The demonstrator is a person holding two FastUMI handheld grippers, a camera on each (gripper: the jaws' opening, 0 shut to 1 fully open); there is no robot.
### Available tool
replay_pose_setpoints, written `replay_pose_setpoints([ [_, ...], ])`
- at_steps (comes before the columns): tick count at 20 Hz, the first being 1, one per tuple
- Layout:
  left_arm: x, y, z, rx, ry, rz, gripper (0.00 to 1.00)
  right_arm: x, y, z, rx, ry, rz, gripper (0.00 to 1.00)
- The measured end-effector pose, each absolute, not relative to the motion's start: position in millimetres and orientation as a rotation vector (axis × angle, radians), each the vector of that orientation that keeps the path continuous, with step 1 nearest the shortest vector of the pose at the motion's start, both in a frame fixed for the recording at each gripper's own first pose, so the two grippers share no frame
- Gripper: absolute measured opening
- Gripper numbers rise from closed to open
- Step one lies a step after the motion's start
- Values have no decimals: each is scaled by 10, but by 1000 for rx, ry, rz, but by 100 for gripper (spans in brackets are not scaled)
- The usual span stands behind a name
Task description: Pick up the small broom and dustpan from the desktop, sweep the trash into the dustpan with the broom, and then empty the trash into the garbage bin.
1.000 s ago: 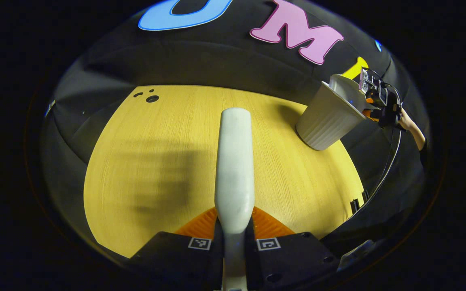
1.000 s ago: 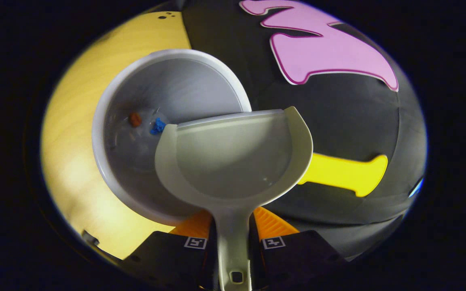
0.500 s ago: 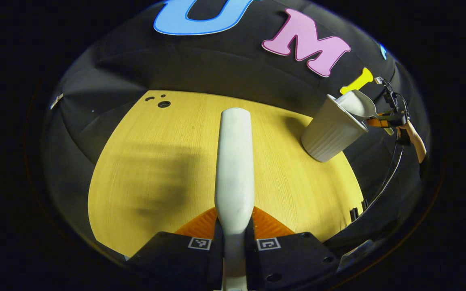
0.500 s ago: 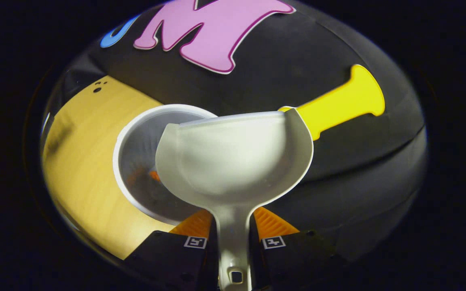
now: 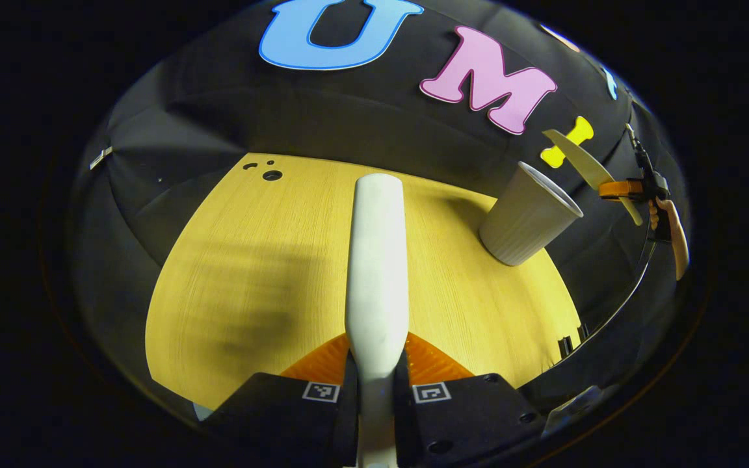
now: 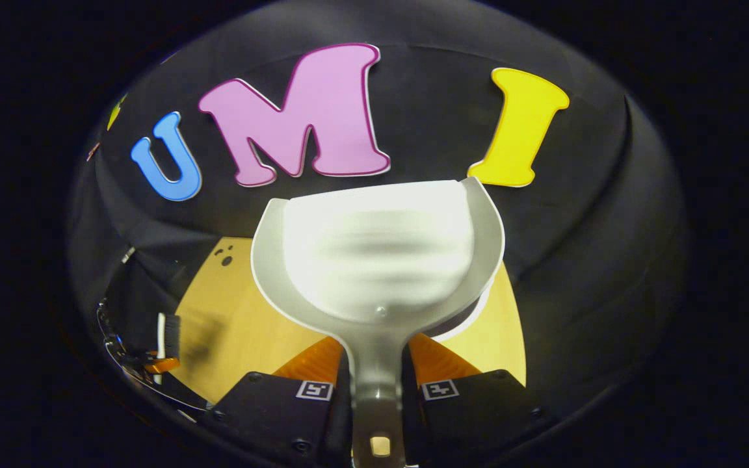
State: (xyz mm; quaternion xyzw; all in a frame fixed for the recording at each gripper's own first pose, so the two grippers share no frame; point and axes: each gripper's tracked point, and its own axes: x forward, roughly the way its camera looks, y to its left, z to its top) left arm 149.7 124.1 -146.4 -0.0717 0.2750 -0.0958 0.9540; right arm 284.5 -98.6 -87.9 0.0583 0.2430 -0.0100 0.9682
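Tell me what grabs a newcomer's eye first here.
The pale dustpan, clamped by its handle in the right gripper, looms in the right gripper view. In the left gripper view, the white broom handle rises from the left gripper over the yellow desk, the garbage bin at far right.

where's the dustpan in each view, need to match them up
Left gripper view: the dustpan is far off at upper right, seen edge-on, held above and right of the garbage bin.
Right gripper view: the dustpan sits at centre, scoop open to the camera, its handle clamped in the right hand-held gripper; it looks empty.
Shared landmark: the wooden desktop, with the small dark holes at its far left corner.
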Motion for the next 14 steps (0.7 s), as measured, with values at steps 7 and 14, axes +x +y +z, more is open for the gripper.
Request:
replay_pose_setpoints([
  [7,1288,1247,-1600,-142,553,-190,25,2839,-856,-949,187,487,143,34],
  [14,1227,1257,-1934,-153,589,-172,25,2832,-840,-981,150,558,206,34],
])
